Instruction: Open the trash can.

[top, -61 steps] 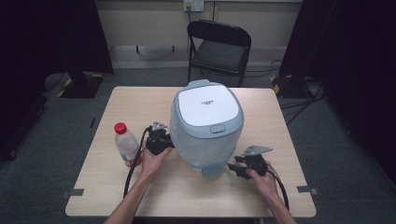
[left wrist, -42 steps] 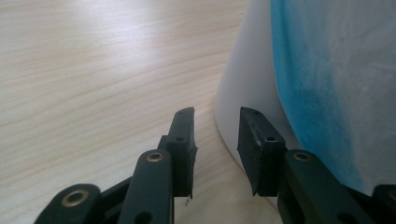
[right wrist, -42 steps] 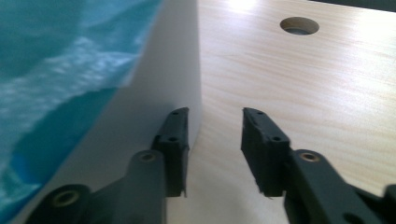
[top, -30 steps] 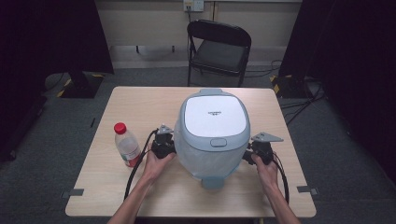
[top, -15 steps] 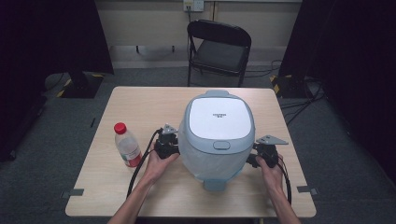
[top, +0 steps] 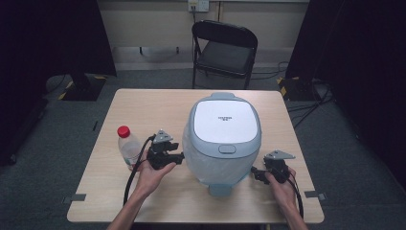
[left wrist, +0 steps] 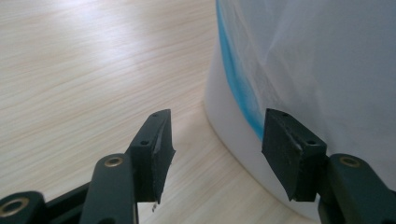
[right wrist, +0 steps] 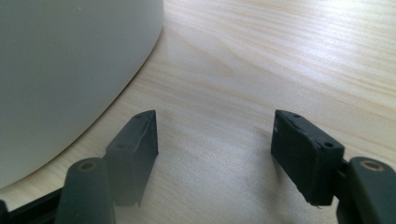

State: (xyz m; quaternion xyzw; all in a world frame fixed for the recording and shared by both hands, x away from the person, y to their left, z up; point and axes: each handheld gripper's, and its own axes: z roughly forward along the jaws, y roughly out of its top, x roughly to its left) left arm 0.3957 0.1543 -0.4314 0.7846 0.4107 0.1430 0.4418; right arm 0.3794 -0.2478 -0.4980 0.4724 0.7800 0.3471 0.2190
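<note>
A large pale blue-grey cooker (top: 222,139) with a white lid stands mid-table, its body wrapped in clear plastic film. My left gripper (top: 178,158) sits just left of its base, jaws open and pointing at it. In the left gripper view the left gripper (left wrist: 217,149) is open with the cooker's filmed wall and blue band (left wrist: 303,70) close by the right jaw. My right gripper (top: 256,173) rests on the table at the cooker's front right, open. In the right gripper view the right gripper (right wrist: 215,149) holds nothing, with the cooker's white wall (right wrist: 70,70) to its left.
A clear water bottle (top: 128,146) with a red cap stands upright just left of my left hand. The wooden table (top: 143,110) has bare surface behind the cooker. A black folding chair (top: 224,48) stands beyond the far edge.
The cooker was turned and shifted right to sit square at mid-table. Both grippers have since come off its sides; the right one drew back toward the near edge.
</note>
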